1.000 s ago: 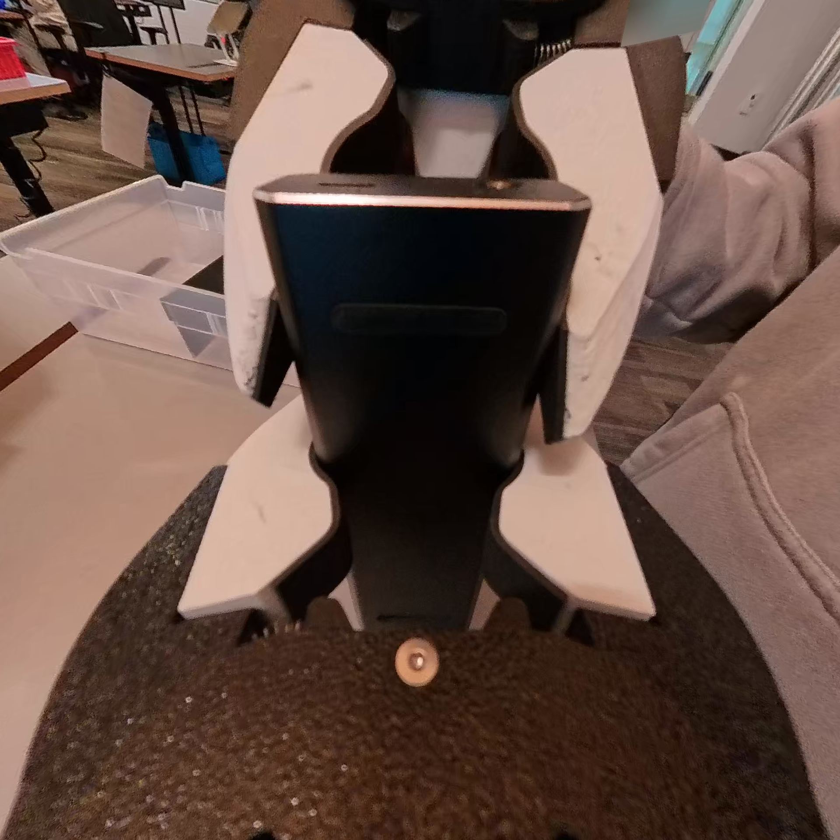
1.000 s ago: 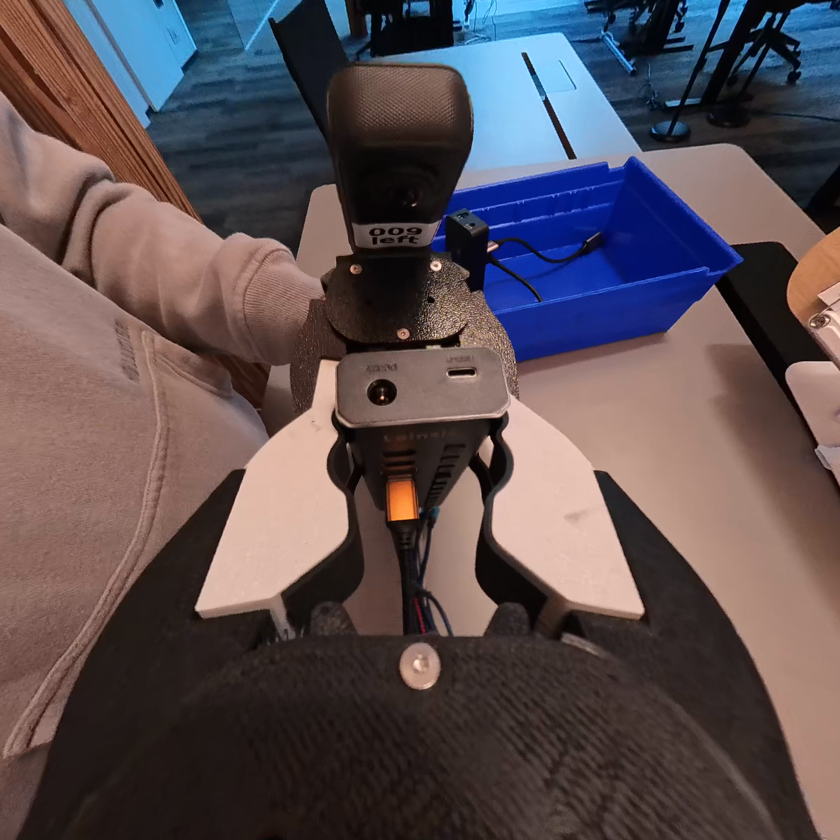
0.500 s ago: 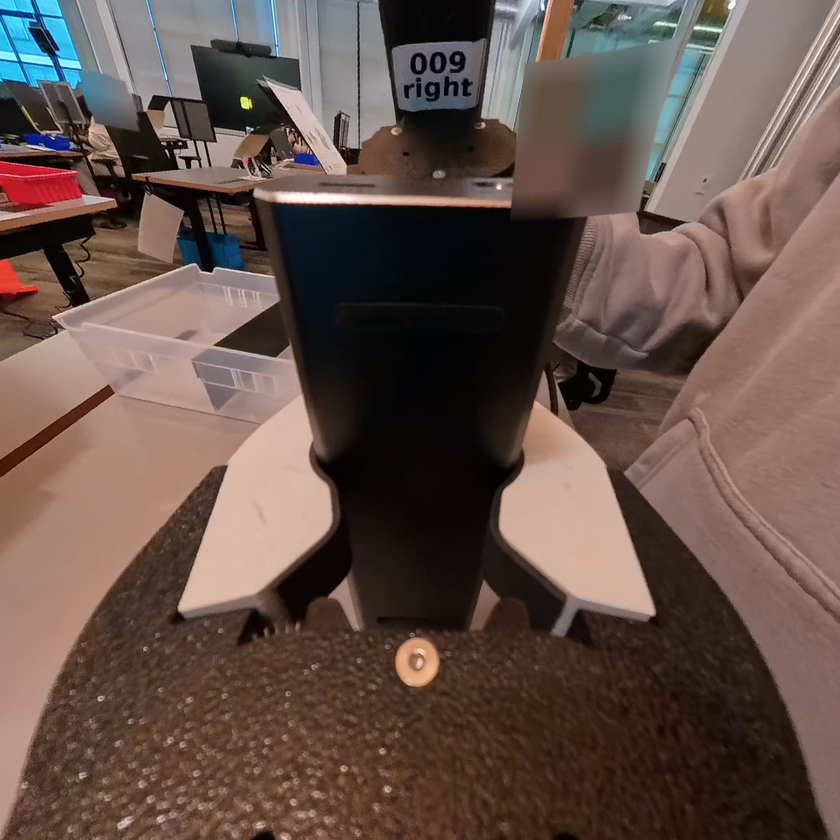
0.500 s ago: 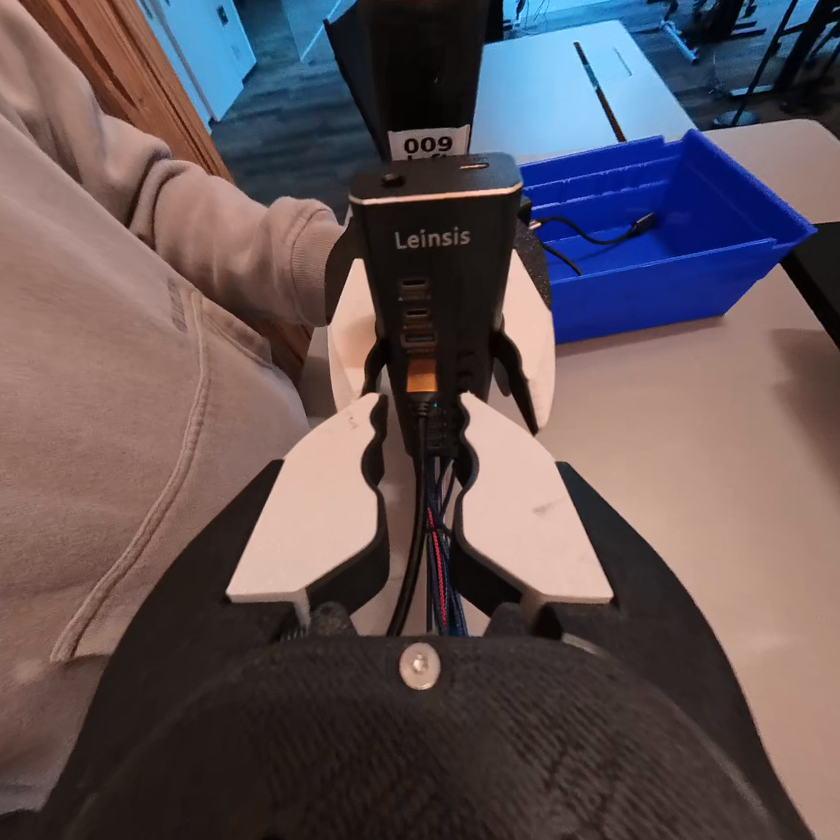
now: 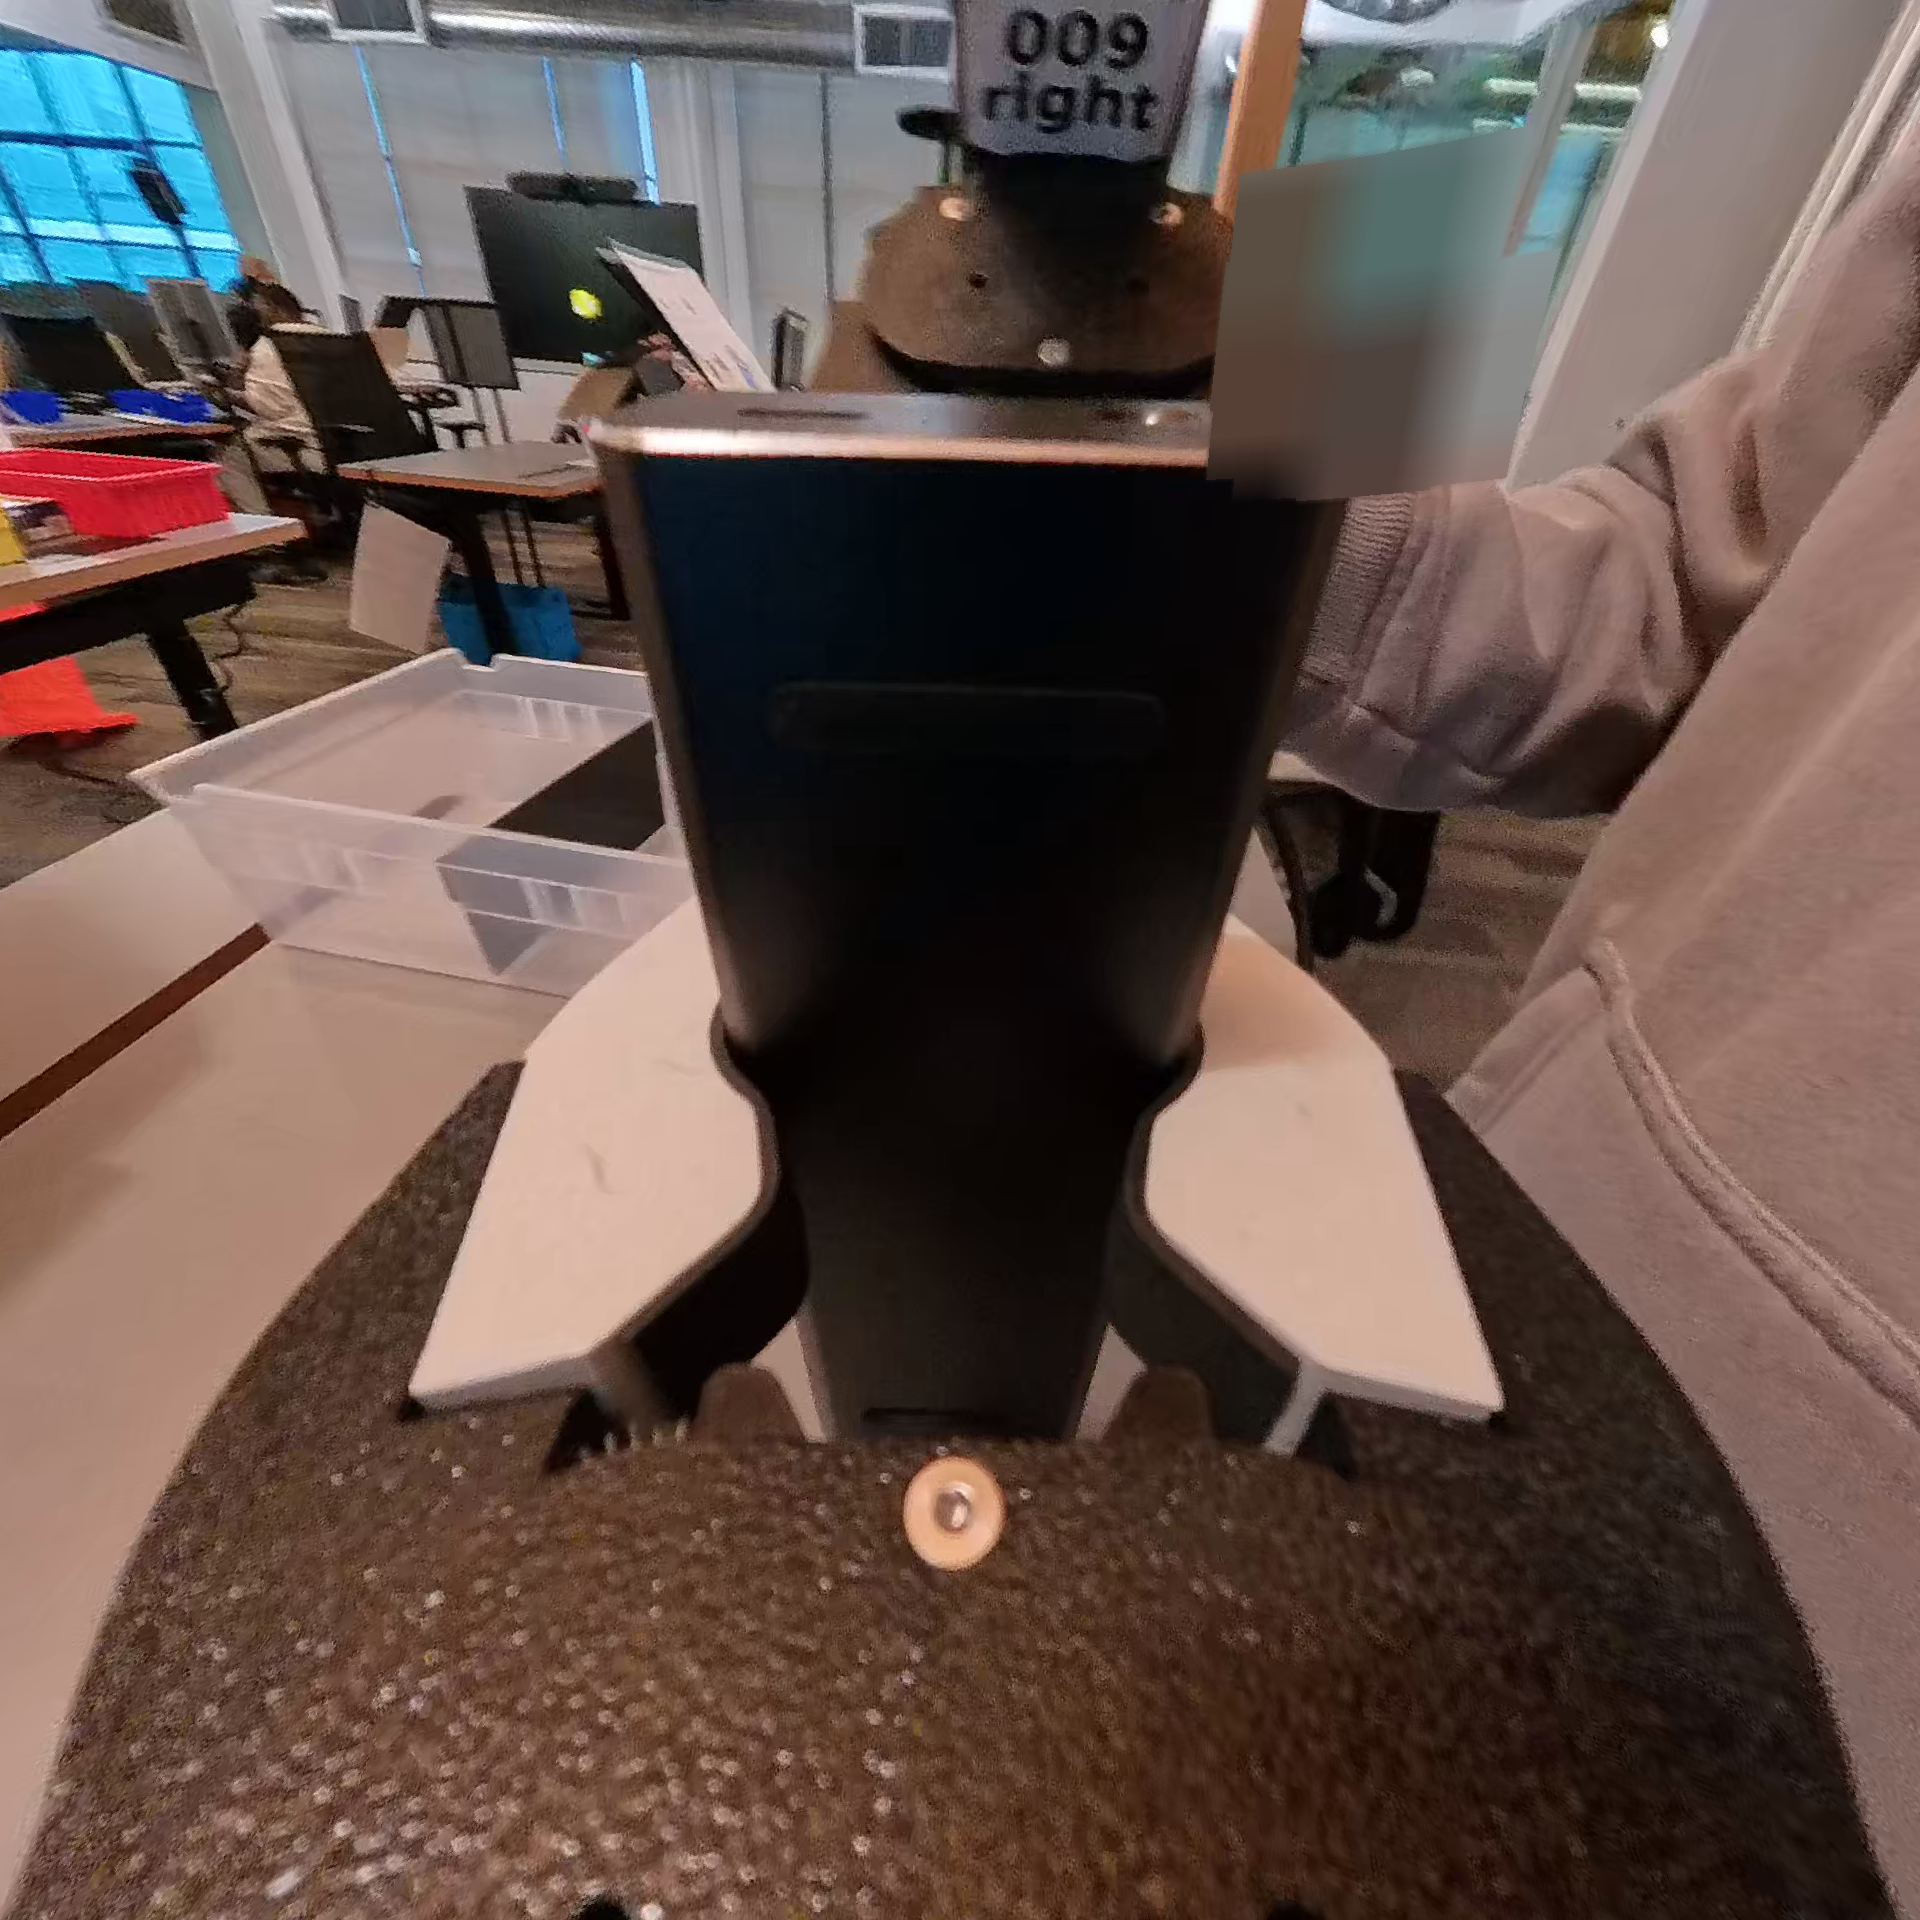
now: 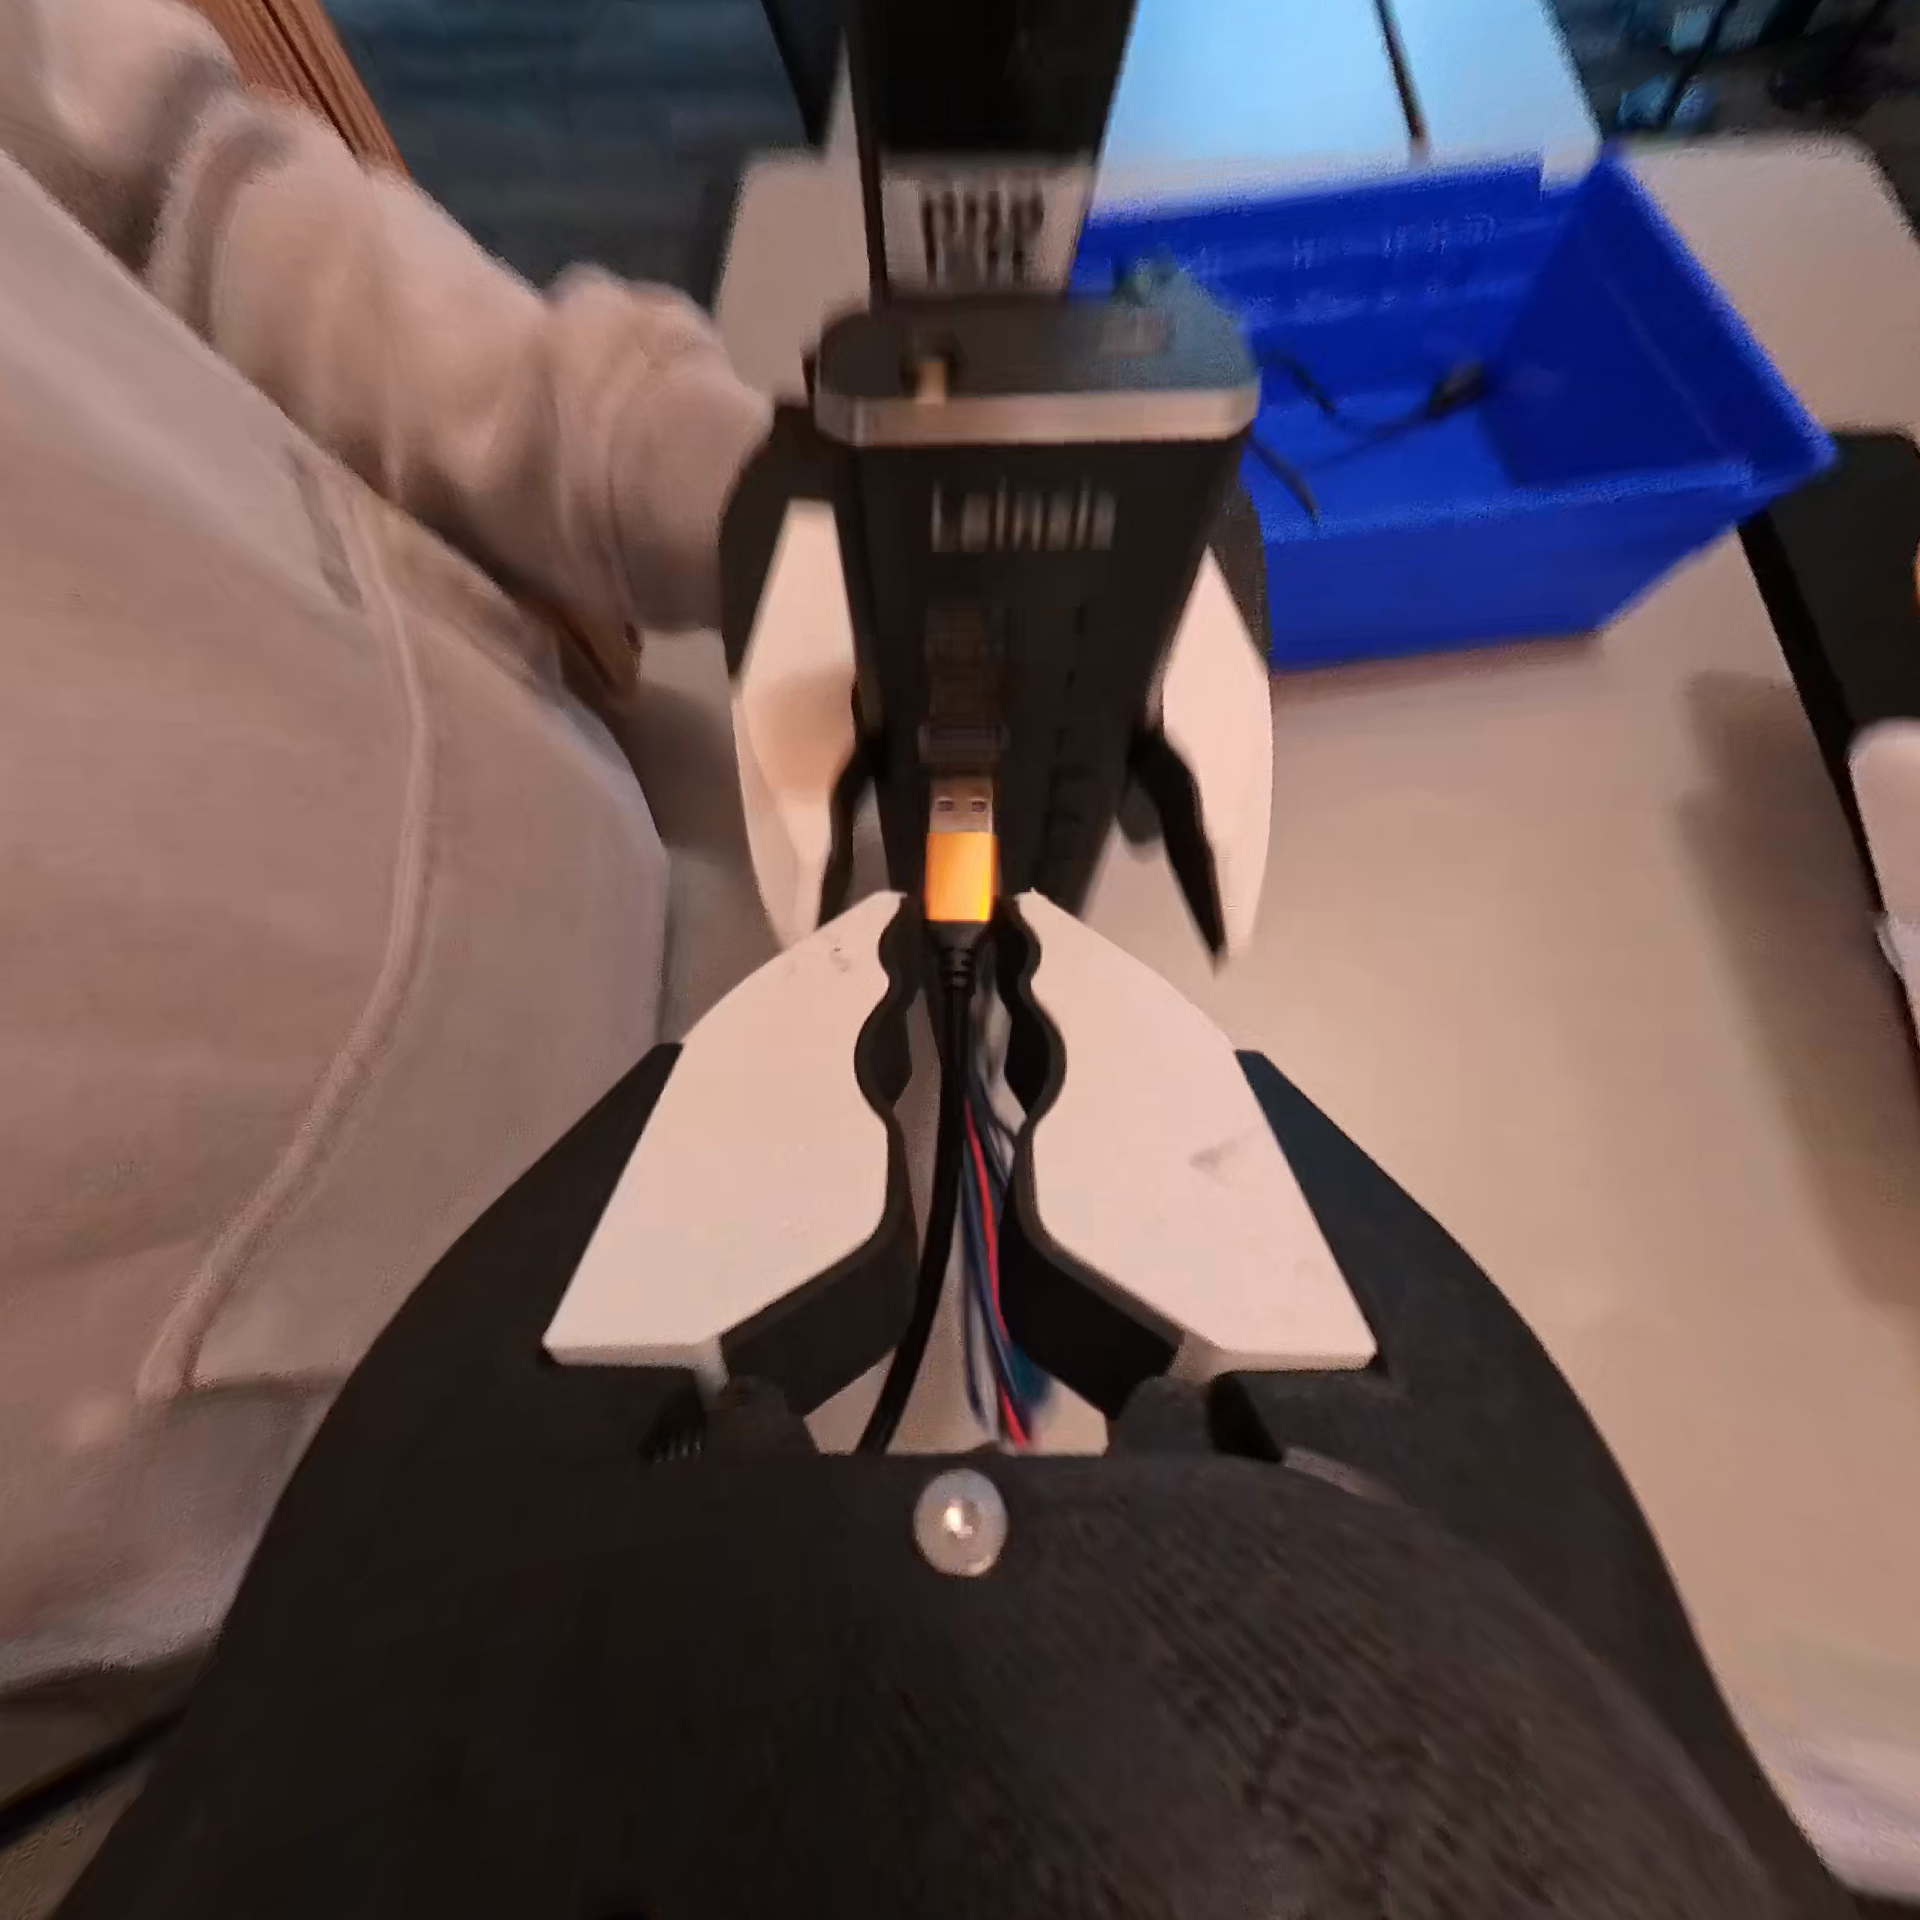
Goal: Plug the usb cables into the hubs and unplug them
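My left gripper (image 5: pixel 956 1039) is shut on a black USB hub (image 5: pixel 956 779) and holds it upright above the table; only its plain back shows in the left wrist view. In the right wrist view the hub (image 6: pixel 1029 582) shows its port side, clamped between the left gripper's white fingers (image 6: pixel 790 748). My right gripper (image 6: pixel 961 920) is shut on an orange USB plug (image 6: pixel 961 873) at its cable end. The plug's metal tip is bare just below a port. Blue and red cables (image 6: pixel 987 1226) hang between my right fingers; their ends are hidden.
A blue bin (image 6: pixel 1558 436) with black cables stands on the table behind the hub. A clear plastic tray (image 5: pixel 416 821) sits to the left of the hub. The person's grey sleeve (image 5: pixel 1507 644) and body are close on one side. The right wrist view is blurred.
My right gripper has closed on the orange plug and drawn it back from the hub, so its metal tip now shows. My left gripper has kept hold of the hub while tilting upward.
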Demonstrator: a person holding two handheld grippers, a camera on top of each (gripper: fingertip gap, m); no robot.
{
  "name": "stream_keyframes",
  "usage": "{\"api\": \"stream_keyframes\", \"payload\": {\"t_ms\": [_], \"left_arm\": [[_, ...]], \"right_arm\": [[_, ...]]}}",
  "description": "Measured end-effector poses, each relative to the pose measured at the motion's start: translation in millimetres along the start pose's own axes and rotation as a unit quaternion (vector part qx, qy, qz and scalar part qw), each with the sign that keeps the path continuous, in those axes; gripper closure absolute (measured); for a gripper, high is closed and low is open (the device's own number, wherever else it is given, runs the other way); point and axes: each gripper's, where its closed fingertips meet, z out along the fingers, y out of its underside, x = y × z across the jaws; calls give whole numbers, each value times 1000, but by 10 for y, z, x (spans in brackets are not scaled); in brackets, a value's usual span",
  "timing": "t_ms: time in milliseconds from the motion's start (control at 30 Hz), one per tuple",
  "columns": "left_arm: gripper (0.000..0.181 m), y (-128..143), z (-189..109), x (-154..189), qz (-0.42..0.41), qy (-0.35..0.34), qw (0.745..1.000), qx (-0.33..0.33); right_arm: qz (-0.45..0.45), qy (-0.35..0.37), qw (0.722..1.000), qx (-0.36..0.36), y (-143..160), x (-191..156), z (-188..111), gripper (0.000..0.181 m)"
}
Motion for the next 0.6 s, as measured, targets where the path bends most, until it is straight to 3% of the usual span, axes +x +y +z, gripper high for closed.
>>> {"api": "stream_keyframes", "payload": {"t_ms": [67, 133, 167, 300, 400, 500, 600], "left_arm": [[110, -9, -327, -227, -30, -47, 998, 27], [110, -58, -600, -319, -22, -72, 997, 21], [110, -128, -664, -313, -14, -73, 997, 21], [110, -218, -687, -332, 14, -90, 996, -4], [110, -207, -595, -272, 2, -74, 997, 12], [110, -141, -524, -238, -17, -60, 998, 16], [110, -81, -475, -209, -29, -48, 998, 15]], "right_arm": [[-9, 91, 991, -96, 427, 258, -345, 167], [52, 60, 997, 4, 361, 223, -744, 167], [74, 78, 994, 30, 353, 307, -964, 167], [46, 257, 964, 58, 419, 836, -1833, 167], [20, 348, 934, 81, 540, 1166, -2289, 167], [-4, 392, 916, 81, 786, 1449, -2471, 166], [-33, 410, 907, 96, 1007, 1662, -2365, 167]]}}
